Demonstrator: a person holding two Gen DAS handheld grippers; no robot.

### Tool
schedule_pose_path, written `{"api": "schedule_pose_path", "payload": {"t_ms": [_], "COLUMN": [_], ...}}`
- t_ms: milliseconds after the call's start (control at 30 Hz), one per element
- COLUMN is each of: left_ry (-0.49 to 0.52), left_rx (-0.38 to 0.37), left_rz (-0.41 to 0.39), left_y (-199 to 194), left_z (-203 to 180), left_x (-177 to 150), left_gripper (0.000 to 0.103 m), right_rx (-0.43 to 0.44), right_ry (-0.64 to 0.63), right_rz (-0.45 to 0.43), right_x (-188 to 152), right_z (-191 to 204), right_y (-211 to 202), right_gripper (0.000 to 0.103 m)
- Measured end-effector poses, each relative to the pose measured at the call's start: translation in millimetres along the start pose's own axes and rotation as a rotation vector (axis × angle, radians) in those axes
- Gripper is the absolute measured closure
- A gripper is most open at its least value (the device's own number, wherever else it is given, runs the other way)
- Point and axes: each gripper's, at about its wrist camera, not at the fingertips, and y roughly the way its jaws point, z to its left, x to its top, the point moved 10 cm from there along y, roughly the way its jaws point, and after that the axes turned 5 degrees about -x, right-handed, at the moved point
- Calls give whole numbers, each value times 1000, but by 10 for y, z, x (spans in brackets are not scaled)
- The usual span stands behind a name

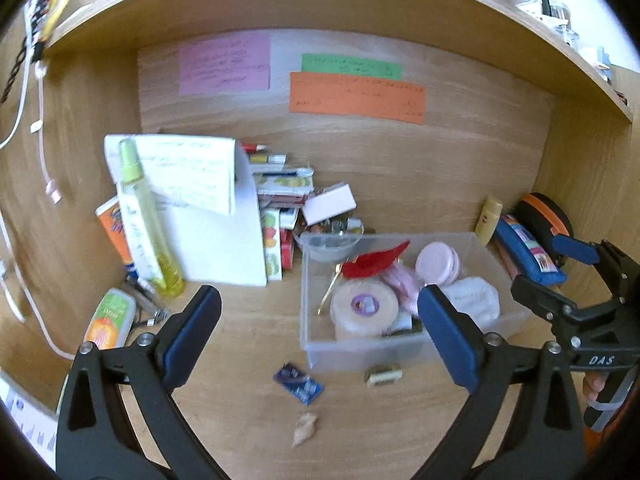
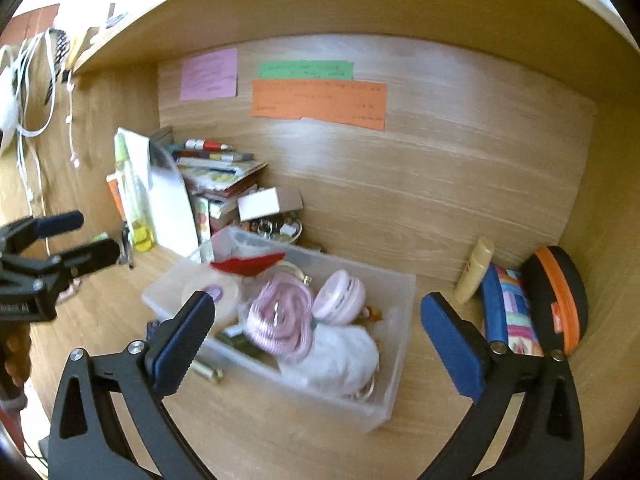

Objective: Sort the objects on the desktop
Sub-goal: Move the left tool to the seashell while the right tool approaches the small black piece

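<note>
A clear plastic bin (image 1: 360,354) (image 2: 394,364) sits on the wooden desk, holding a tape roll (image 1: 362,310), a pink round case (image 1: 438,262) (image 2: 340,296), a red piece (image 1: 374,262), a pink coiled cord (image 2: 280,316) and white cloth (image 2: 344,356). In front of it lie a blue packet (image 1: 299,383), a small gold clip (image 1: 383,375) and a shell (image 1: 305,429). My left gripper (image 1: 320,320) is open and empty above the desk before the bin. My right gripper (image 2: 316,332) is open and empty over the bin; it also shows in the left wrist view (image 1: 556,264).
A tall yellow spray bottle (image 1: 146,220), white papers (image 1: 212,216) and stacked boxes (image 1: 280,216) stand at the back left. A blue pencil case (image 2: 504,312), an orange-black case (image 2: 560,296) and a yellow tube (image 2: 474,270) lie at the right. A shelf overhangs the desk.
</note>
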Motion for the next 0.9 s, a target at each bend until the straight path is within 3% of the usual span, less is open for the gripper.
{"api": "schedule_pose_path", "payload": {"t_ms": [233, 433, 700, 900], "left_ry": [-9, -35, -58, -74], "left_rx": [32, 54, 61, 79], "left_rz": [56, 118, 169, 189], "left_y": [-158, -222, -266, -240], "left_z": [123, 190, 120, 132], "left_x": [-441, -892, -1346, -1502], "left_gripper": [3, 3, 3, 3], "right_rx": [-24, 38, 161, 205], "right_ry": [12, 59, 15, -6], "right_rz": [73, 114, 221, 245], "right_x": [-609, -1229, -1804, -1941], "right_z": [54, 158, 487, 661], "right_y": [-200, -431, -523, -510], "right_gripper": [0, 3, 54, 76]}}
